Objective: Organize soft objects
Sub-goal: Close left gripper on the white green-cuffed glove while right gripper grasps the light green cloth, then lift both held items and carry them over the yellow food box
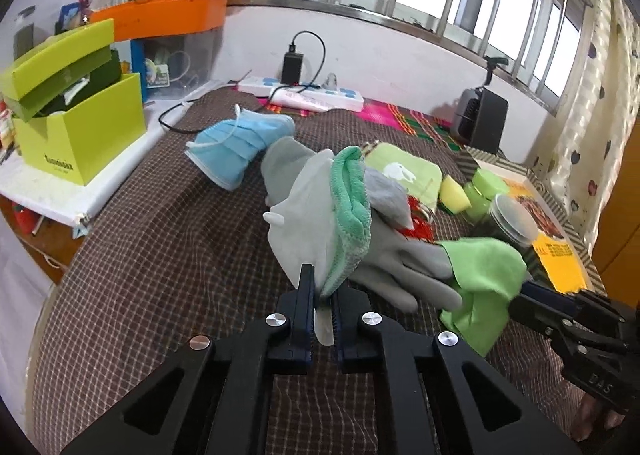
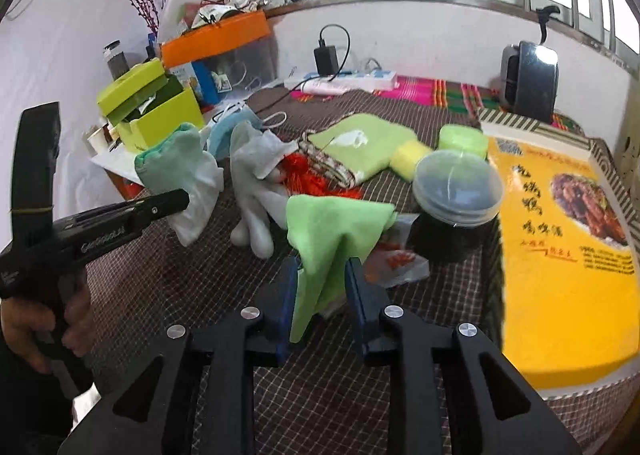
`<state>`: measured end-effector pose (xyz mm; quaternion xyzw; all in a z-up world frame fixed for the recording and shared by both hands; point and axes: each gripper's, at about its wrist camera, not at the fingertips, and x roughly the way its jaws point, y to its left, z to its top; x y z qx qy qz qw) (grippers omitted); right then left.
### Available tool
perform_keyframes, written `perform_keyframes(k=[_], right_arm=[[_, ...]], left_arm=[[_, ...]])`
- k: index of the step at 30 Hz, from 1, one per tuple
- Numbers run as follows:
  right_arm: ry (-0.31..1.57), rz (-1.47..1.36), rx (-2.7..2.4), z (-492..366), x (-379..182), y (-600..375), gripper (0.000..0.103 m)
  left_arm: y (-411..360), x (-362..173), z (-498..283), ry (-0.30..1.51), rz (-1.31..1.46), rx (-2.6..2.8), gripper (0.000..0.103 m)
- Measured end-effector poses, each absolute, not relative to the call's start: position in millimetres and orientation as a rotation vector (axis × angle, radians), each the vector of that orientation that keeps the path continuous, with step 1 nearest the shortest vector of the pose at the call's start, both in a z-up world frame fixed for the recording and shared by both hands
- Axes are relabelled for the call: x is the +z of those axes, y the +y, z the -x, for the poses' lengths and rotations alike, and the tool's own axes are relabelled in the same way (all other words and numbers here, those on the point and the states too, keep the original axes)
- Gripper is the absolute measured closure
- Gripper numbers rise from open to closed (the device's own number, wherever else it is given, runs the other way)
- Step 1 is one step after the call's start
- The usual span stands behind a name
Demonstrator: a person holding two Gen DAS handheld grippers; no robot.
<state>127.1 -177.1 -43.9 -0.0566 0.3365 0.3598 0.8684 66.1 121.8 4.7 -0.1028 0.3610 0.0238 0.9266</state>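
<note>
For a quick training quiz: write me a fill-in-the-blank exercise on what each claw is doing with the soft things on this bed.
1. The left claw is shut on a white and ____ cloth bundle.
2. The lime cloth hangs between the fingers of the ____ claw.
3. The blue face mask lies on the ____ checked bedspread.

Missing words: mint green; right; brown

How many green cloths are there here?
3. A mint cloth is pinched in the left gripper, a lime cloth sits in the right gripper, and a lime towel with a white motif lies flat behind them. Others may be hidden.
</note>
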Motion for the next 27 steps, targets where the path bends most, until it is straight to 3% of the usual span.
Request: perform_keyframes(k=[5,8,27], right_arm=[[0.708,0.12,0.761,-131.5,-46.6,-172.9,0.078],[0.683,0.128,0.766,-128.6,-43.2,-174.5,0.099],[0.458,0.027,0.821,-80.6,25.0,-224.9,0.102]], left_arm=[[117.0,3.0,-64.5,0.752,0.202,0.042,0.096],[115.6,4.4,-63.9,0.751,0.199,0.04,0.096],[97.2,28.5,-31.2,0.703,0.182,0.007,0.096]])
